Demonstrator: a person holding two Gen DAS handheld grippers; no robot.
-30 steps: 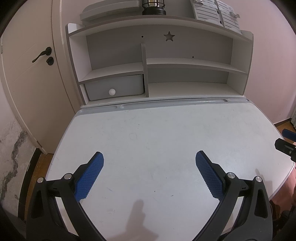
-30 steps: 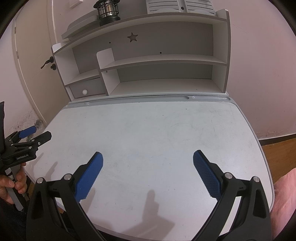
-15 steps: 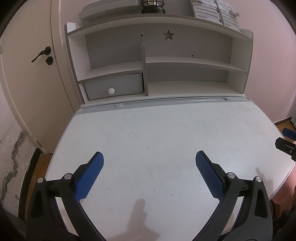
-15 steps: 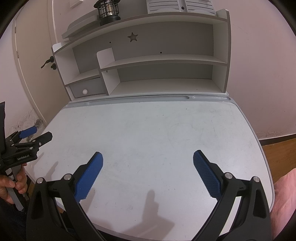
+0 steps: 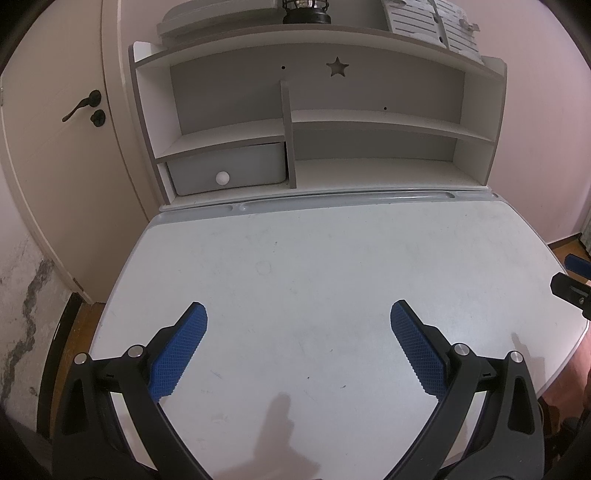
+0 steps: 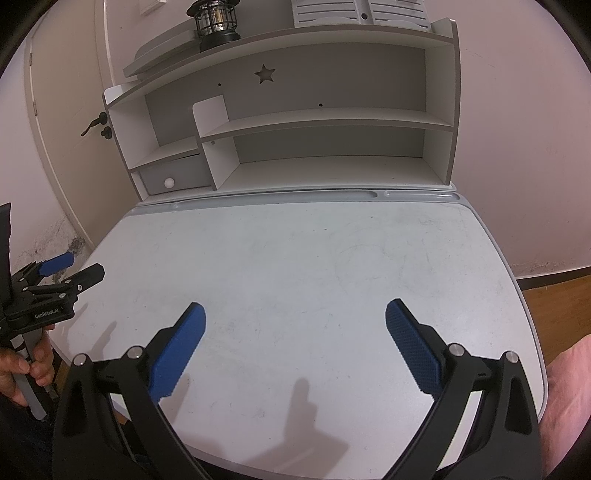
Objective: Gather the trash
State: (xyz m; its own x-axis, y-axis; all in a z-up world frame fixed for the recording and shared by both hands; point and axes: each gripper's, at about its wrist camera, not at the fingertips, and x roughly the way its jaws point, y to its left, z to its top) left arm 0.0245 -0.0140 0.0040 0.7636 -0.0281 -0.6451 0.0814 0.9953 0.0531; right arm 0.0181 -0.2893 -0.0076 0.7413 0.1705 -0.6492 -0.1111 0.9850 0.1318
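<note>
No trash shows in either view. My left gripper (image 5: 298,314) is open and empty, held over the near part of the white desk top (image 5: 314,258). My right gripper (image 6: 295,314) is open and empty over the same desk (image 6: 314,251). The left gripper also shows at the left edge of the right wrist view (image 6: 70,267), with a hand on its handle. The right gripper's tips show at the right edge of the left wrist view (image 5: 570,275).
A white hutch (image 5: 369,122) with shelves stands at the desk's back, with a closed grey drawer (image 5: 225,170) at its lower left. A lantern (image 6: 216,20) and file trays (image 6: 358,11) sit on top. A door (image 5: 55,147) is at the left.
Both grippers have stayed open and nearly still; the left view has shifted only slightly.
</note>
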